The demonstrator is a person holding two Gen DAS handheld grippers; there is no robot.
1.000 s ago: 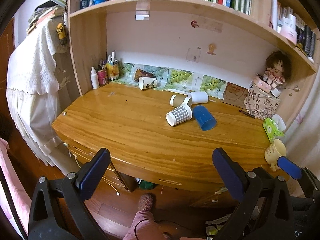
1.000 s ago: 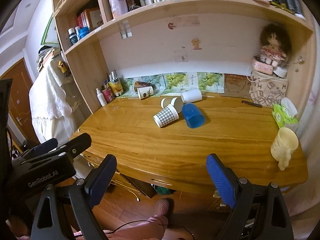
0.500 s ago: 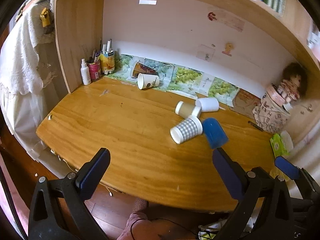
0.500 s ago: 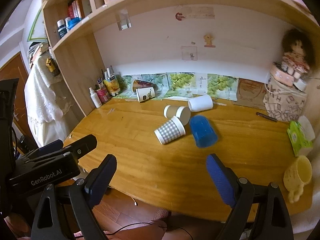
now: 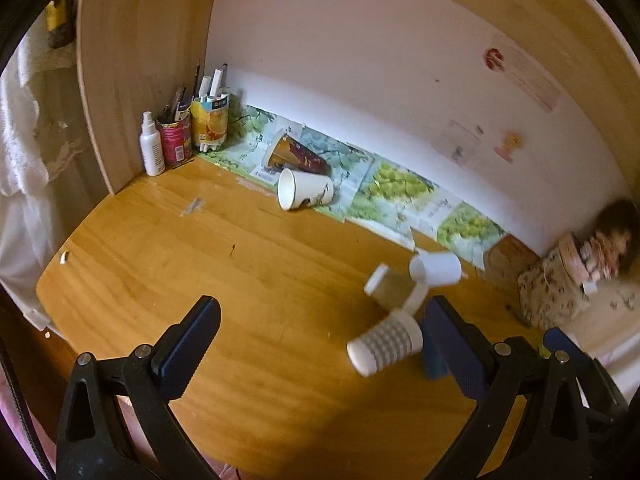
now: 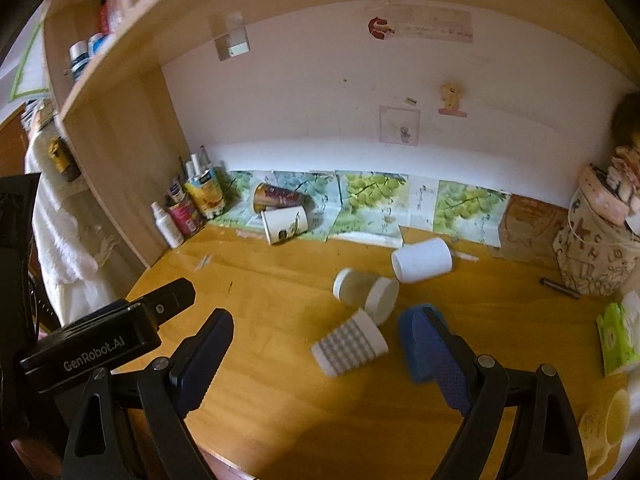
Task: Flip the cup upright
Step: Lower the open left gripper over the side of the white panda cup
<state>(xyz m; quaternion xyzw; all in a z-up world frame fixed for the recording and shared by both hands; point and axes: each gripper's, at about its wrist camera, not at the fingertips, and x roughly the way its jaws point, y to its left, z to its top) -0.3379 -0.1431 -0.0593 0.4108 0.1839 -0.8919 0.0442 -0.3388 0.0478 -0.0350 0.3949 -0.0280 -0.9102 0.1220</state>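
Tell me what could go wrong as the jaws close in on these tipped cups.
The checked paper cup, the blue plastic cup and the beige lidded cup lie bunched together, so grabbing one may roll its neighbours. The right gripper, jaws open, could nudge the blue one instead.

A wooden desk [image 6: 280, 380] carries everything. Lying on their sides near its middle are a checked cup [image 6: 349, 342], a blue cup [image 6: 414, 334], a tan cup [image 6: 362, 288] and a white cup [image 6: 422, 260] — the first three close together. Far back, grape-print papers [image 6: 372, 196] line the wall, with a white printed cup [image 6: 285, 224] and a dark cup [image 6: 276, 196] lying on them. In the far left corner stand a spray bottle [image 6: 167, 224] and pen tins [image 6: 200, 196]. At right sit a patterned box [image 6: 592, 256] and a green packet [image 6: 614, 336].
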